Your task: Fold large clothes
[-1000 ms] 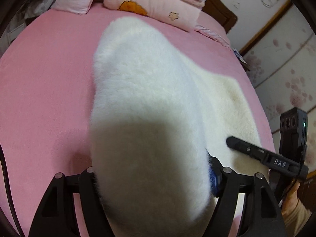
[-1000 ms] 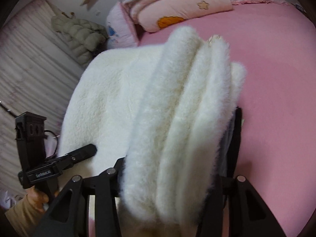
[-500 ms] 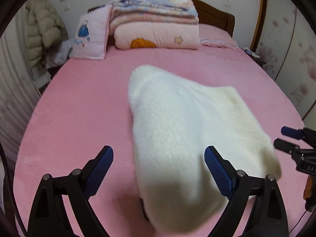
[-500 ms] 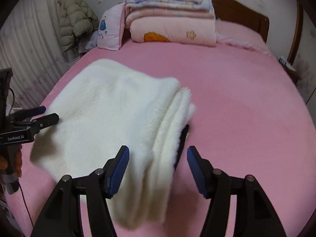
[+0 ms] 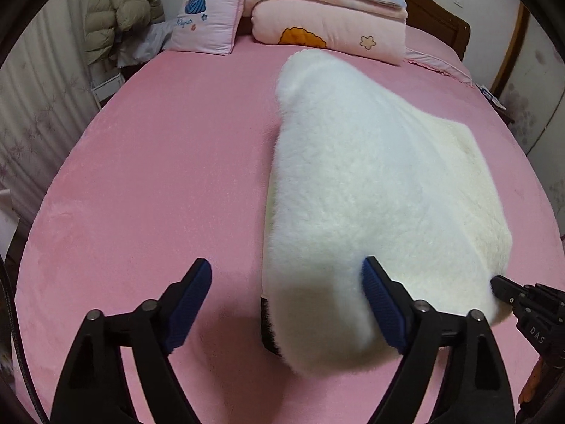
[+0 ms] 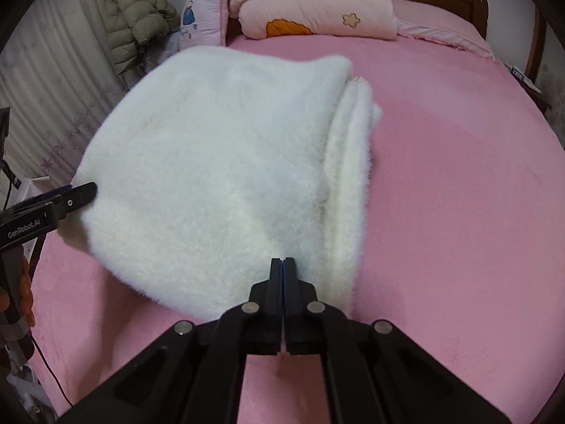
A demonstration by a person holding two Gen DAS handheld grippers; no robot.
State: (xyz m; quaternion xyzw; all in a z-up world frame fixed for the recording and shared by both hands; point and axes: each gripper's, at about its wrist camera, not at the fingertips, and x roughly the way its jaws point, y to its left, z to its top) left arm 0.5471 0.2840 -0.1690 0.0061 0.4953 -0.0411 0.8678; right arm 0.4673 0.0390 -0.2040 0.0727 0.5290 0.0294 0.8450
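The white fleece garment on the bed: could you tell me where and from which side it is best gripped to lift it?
Grip the white fleece garment at its stacked layered edge, coming in low from the bare pink sheet on the right. There the layers lie exposed together, so one pinch probably catches them all.

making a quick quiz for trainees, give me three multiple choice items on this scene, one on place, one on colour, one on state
1. Where does the fluffy white folded garment lie?
A. on the pink bed sheet
B. on the floor
C. on a chair

2. What colour are the left tool's finger pads?
A. red
B. blue
C. green

3. How are the right tool's jaws?
A. wide open
B. holding a pillow
C. shut, empty

Key: 1 A, pink sheet shows all around it; 2 B, blue ribbed pads; 3 C, the jaws meet with nothing between.
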